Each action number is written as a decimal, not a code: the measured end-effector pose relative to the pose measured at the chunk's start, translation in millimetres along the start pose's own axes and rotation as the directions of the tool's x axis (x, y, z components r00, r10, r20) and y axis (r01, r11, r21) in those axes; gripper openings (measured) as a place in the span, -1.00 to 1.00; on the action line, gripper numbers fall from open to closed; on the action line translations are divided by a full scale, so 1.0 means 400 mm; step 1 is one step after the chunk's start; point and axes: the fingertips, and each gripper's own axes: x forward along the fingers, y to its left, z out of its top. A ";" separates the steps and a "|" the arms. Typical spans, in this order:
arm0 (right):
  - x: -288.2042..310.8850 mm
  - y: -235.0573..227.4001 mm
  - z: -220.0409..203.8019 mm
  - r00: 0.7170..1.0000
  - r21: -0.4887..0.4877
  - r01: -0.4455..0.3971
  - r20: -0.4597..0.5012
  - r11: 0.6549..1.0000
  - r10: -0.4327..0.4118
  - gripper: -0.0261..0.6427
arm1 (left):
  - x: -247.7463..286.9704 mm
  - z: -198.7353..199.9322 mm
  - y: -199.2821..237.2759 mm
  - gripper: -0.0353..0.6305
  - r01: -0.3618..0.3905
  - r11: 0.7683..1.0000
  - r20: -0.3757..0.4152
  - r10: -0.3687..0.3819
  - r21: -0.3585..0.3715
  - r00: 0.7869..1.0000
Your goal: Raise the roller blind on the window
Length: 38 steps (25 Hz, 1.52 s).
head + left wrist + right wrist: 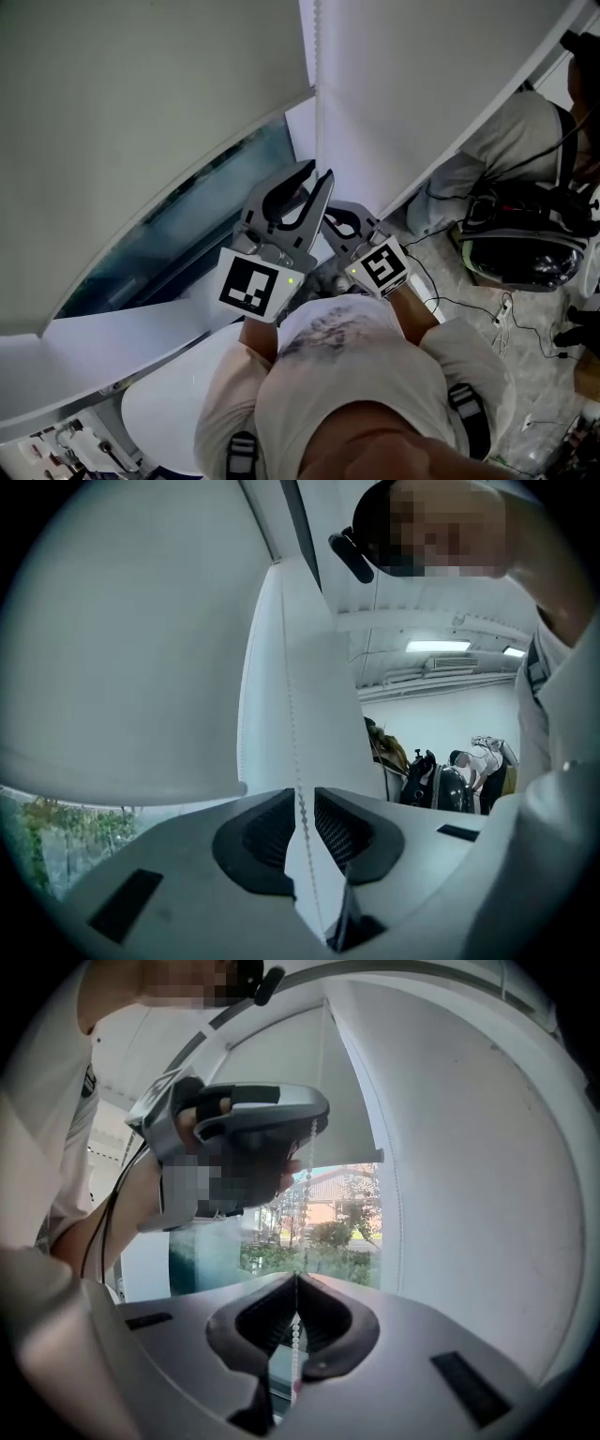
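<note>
Right gripper view: right tool (295, 1276) pinches bead chain (294, 1340); left tool (302, 794) gapes; blind (347, 1101) behind.

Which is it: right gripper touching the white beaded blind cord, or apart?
Touching. In the right gripper view, the right gripper pinches the white beaded blind cord between its jaw tips.

Bead chain (292, 714): below the pads it drops behind your left gripper (299, 796), so its lower end is hidden.
Roller blind (141, 112): the head view's edge cuts off its top.
Window (328, 1232): your right gripper (296, 1277) hides its lower part.
</note>
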 end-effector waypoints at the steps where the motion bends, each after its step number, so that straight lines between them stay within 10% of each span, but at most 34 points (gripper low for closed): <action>1: -0.001 -0.001 -0.002 1.000 0.001 -0.002 -0.002 1.000 0.002 -0.74 | 0.006 0.009 0.000 -0.72 -0.002 1.000 0.005 0.002 0.001 1.000; 10: 0.003 0.001 -0.009 1.000 0.007 0.000 -0.008 1.000 0.000 -0.74 | 0.008 0.016 0.004 -0.85 -0.077 0.995 0.014 0.077 0.061 0.997; 38: 0.024 0.006 -0.144 0.993 0.085 -0.016 -0.116 0.996 0.026 -0.74 | -0.001 -0.129 0.023 -0.87 -0.065 0.996 -0.064 0.061 -0.060 0.996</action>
